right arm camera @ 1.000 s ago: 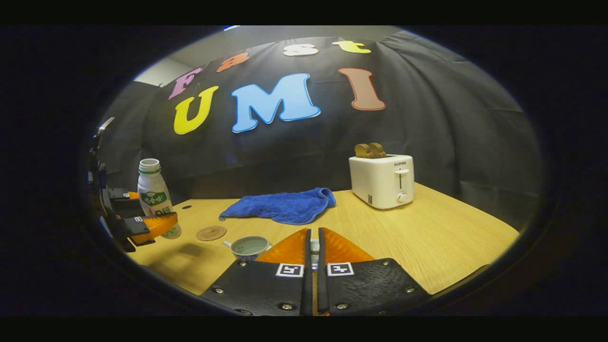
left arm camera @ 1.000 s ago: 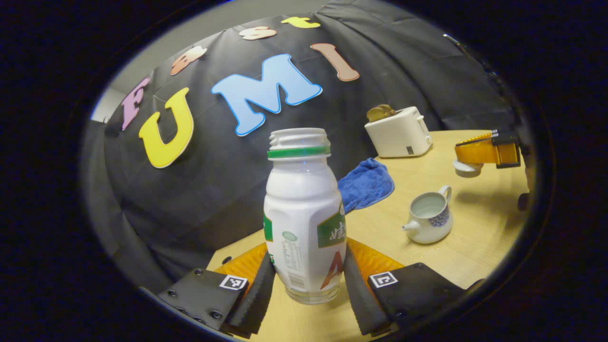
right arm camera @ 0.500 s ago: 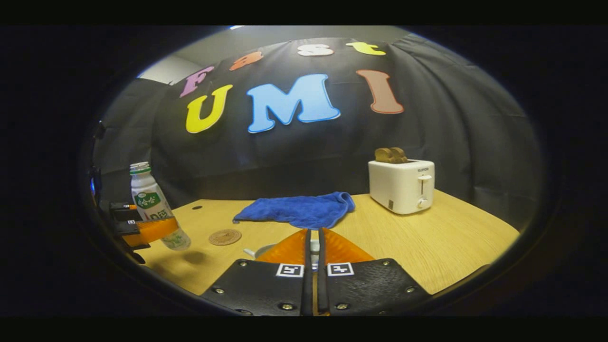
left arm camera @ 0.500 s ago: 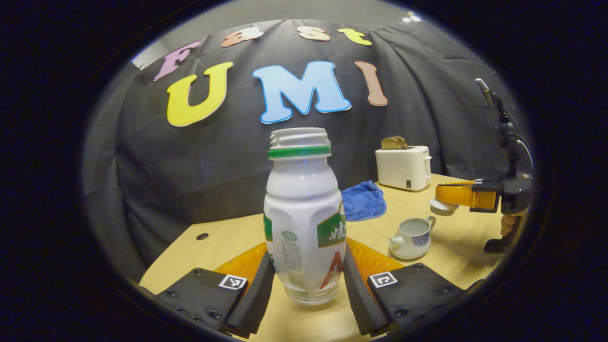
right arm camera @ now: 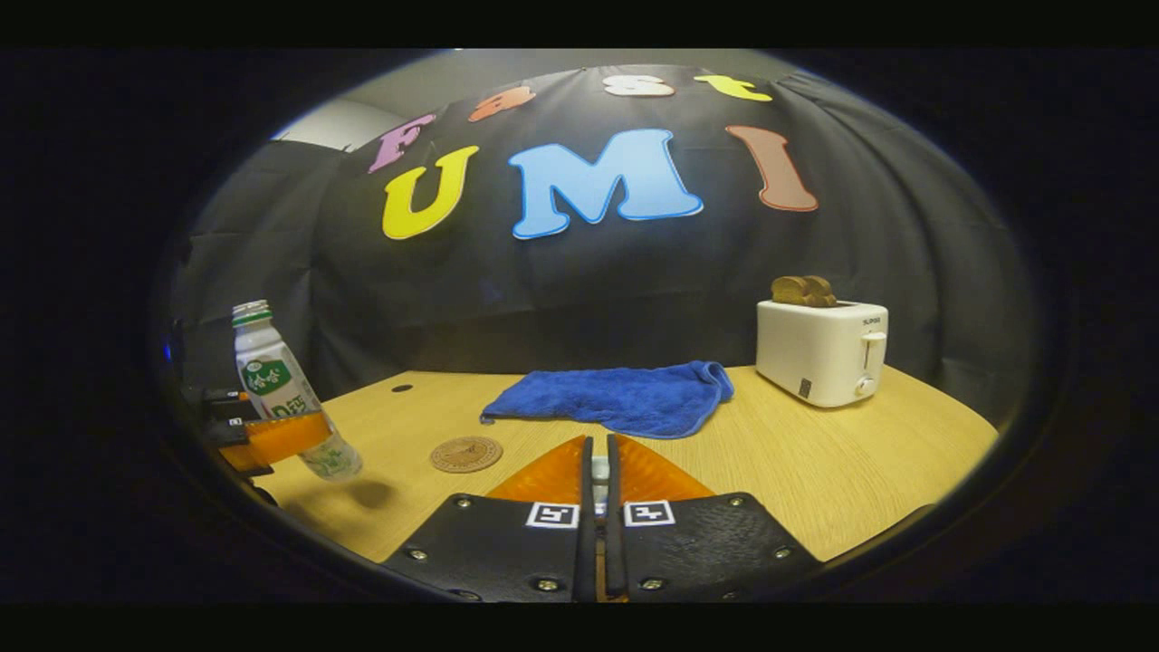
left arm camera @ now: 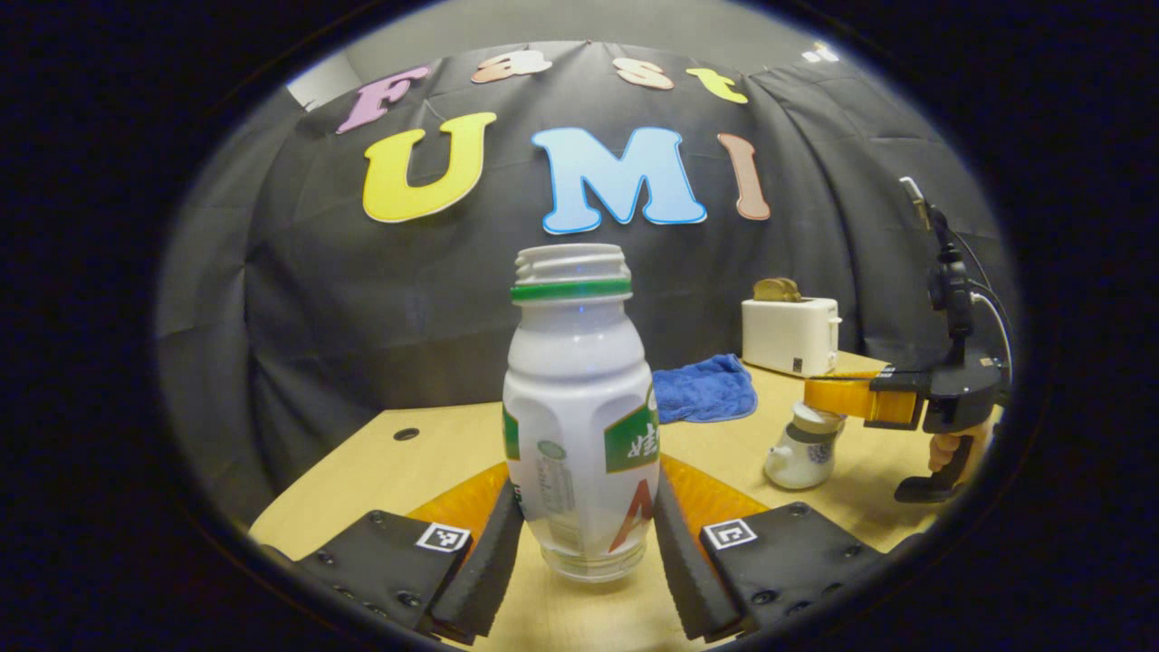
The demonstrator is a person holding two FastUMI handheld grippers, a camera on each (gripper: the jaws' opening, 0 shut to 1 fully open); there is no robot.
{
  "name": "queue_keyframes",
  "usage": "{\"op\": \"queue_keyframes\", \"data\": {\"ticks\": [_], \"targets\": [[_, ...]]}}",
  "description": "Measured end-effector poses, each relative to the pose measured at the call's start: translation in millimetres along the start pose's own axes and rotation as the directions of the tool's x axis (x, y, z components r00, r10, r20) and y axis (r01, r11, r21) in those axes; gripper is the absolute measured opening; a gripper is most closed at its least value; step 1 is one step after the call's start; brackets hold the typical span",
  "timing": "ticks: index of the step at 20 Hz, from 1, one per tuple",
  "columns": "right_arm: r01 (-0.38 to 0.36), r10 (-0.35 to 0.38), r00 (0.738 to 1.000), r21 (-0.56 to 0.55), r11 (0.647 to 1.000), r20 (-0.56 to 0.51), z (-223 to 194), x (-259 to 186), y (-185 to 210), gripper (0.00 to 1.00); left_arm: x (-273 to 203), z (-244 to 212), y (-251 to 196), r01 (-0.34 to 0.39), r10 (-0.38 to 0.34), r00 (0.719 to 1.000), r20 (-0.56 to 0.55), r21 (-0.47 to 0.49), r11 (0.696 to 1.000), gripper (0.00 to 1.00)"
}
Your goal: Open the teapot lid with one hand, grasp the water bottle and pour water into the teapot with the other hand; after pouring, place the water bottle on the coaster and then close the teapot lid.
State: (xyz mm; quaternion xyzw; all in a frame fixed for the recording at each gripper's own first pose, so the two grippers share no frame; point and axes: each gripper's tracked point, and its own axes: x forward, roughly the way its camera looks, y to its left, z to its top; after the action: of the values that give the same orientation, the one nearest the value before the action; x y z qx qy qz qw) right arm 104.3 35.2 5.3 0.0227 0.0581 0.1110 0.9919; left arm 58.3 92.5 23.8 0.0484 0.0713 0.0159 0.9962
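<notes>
Left gripper view:
Water bottle (left arm camera: pixel 577 407): centre frame, upright, uncapped mouth up, label print unreadable.
Left gripper (left arm camera: pixel 584 552): both fingers clamp its base.
Teapot (left arm camera: pixel 802 450): right, lid (left arm camera: pixel 815 418) on, pinched by right gripper (left arm camera: pixel 828 398).

Right gripper view:
Water bottle (right arm camera: pixel 276 385): lower left, tilted, off the table (right arm camera: pixel 815 471).
Coaster (right arm camera: pixel 465 454): bare, centre-left.
Toaster (right arm camera: pixel 822 351): brand mark too small to read.

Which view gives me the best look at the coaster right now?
The right gripper view. There the coaster lies flat and unobstructed on the table, in front of the blue cloth and right of the held water bottle. In the left gripper view I cannot make the coaster out.
</notes>
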Motion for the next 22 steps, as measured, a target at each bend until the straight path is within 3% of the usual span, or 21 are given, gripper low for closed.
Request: {"op": "queue_keyframes", "data": {"ticks": [9, 11, 12, 14, 15, 17, 18, 19, 21, 22], "targets": [[0.022, -0.023, 0.999, -0.029, 0.999, -0.042, -18.8, 7.9, -5.5, 0.04, 6.9, 1.0, 6.9, 0.004, -0.004, 1.000, 0.011, -0.021, 1.000, 0.78], [0.020, -0.021, 0.999, -0.024, 1.000, -0.037, -18.3, 5.9, -4.4, 0.00, 13.4, 4.3, 5.7, 0.014, -0.014, 1.000, 0.017, -0.027, 1.000, 0.84], [0.020, -0.021, 0.999, -0.026, 0.999, -0.036, -18.2, 6.2, -4.1, 0.04, 16.6, 5.5, 4.9, 0.017, -0.017, 1.000, 0.018, -0.034, 0.999, 0.78], [0.010, -0.011, 0.999, -0.028, 1.000, -0.041, -21.6, 5.0, -2.3, 0.07, 26.2, 9.8, 6.1, 0.022, -0.021, 1.000, 0.020, -0.048, 0.999, 0.78], [0.008, -0.009, 0.999, -0.026, 1.000, -0.039, -21.0, 4.8, -3.2, 0.09, 30.0, 11.2, 8.1, 0.022, -0.021, 1.000, 0.021, -0.054, 0.998, 0.72], [-0.002, 0.001, 0.999, -0.018, 1.000, -0.045, -21.8, 4.1, -2.2, 0.15, 41.6, 14.0, 9.4, 0.023, -0.022, 0.999, 0.027, -0.062, 0.998, 0.78], [-0.009, 0.008, 0.999, -0.014, 1.000, -0.045, -20.6, 0.8, -0.6, 0.14, 47.4, 16.4, 9.3, 0.027, -0.025, 0.999, 0.031, -0.064, 0.998, 0.78], [-0.013, 0.013, 0.999, -0.015, 1.000, -0.045, -21.0, -0.1, 1.1, 0.27, 52.1, 20.1, 9.5, 0.029, -0.027, 0.999, 0.034, -0.065, 0.997, 0.78], [0.004, -0.004, 1.000, -0.025, 1.000, -0.028, -15.1, -4.6, -3.1, 0.63, 61.4, 22.8, 11.5, 0.027, -0.025, 0.999, 0.033, -0.055, 0.998, 0.78], [0.014, -0.014, 1.000, -0.028, 1.000, -0.011, -10.6, -6.9, -5.3, 0.91, 67.0, 23.9, 11.8, 0.023, -0.022, 0.999, 0.035, -0.047, 0.999, 0.78]]}}
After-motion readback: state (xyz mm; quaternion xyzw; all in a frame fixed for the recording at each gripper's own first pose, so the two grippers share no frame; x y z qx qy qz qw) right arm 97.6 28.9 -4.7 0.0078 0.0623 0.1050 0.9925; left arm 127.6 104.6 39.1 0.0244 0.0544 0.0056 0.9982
